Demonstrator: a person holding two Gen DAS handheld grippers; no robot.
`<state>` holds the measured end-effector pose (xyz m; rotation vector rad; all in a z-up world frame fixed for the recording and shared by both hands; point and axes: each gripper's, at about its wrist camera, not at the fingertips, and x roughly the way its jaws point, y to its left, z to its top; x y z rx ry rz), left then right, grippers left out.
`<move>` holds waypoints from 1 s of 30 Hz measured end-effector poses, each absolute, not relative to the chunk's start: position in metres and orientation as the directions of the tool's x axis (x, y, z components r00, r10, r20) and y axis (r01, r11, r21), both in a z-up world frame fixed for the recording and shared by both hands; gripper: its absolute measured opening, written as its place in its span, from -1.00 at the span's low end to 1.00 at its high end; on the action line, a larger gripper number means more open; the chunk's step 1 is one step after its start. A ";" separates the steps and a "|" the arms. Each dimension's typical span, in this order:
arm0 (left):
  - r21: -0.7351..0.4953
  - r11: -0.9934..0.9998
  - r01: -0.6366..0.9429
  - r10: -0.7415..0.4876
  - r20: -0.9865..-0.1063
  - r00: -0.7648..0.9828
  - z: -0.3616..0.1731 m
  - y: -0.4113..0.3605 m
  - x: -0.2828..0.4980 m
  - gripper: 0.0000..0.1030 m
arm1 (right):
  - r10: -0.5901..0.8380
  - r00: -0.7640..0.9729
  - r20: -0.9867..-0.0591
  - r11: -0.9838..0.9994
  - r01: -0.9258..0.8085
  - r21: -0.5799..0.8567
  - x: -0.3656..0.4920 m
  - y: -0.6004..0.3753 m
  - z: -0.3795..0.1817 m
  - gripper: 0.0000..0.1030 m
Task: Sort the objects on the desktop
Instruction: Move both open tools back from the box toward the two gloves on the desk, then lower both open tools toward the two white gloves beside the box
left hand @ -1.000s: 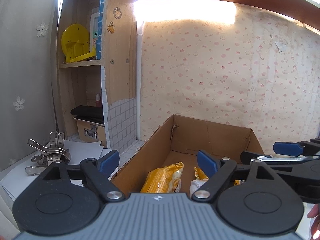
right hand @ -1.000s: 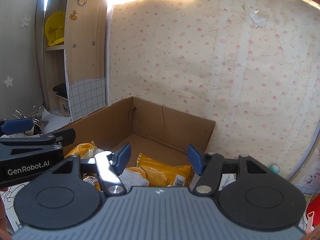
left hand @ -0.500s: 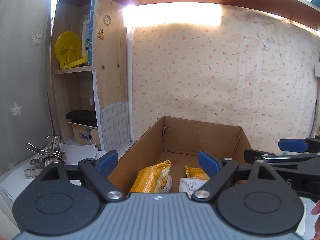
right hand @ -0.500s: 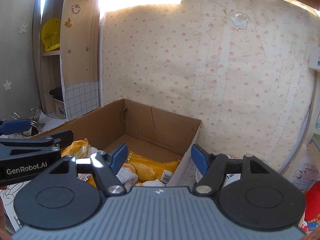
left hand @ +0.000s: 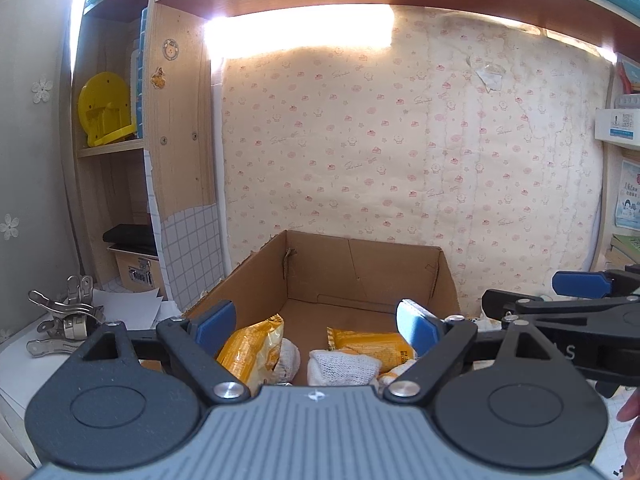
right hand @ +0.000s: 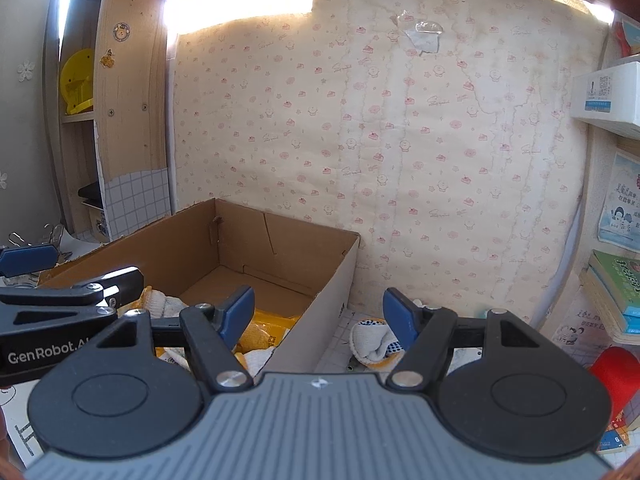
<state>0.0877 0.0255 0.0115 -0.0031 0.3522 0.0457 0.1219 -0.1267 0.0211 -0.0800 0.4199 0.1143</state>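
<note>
— Both views have pulled back and swung right; the right gripper (right hand: 318, 312) now straddles the cardboard box's (right hand: 320, 276) right wall, jaws wide and empty.

— And the left gripper (left hand: 316, 326)?

— Wide too, holding nothing, over the yellow snack packets (left hand: 252, 350) and white gloves (left hand: 342, 366) in the box.

— Risk?

— One dotted glove (right hand: 374, 338) lies outside, just beside the wall; reaching low, a finger may catch the rim and shove the box; the grippers are near enough to clash.

— Room?

— Open desk rightward; books (right hand: 616, 292) and a red object (right hand: 614, 372) close it off.
</note>
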 end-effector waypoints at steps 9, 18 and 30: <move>0.018 1.000 0.004 0.003 -0.345 0.939 0.010 -0.004 0.086 0.78 | 0.052 0.915 -0.399 0.996 -0.078 -0.048 0.112 -0.157 0.022 0.41; 0.016 0.999 0.045 -0.037 -0.350 0.936 0.009 -0.028 0.085 0.78 | 0.008 0.921 -0.391 0.998 -0.030 -0.050 0.103 -0.184 0.023 0.52; 0.007 0.995 0.098 -0.089 -0.367 0.926 0.001 -0.056 0.087 0.79 | -0.046 0.922 -0.385 0.999 0.032 -0.042 0.097 -0.217 0.024 0.58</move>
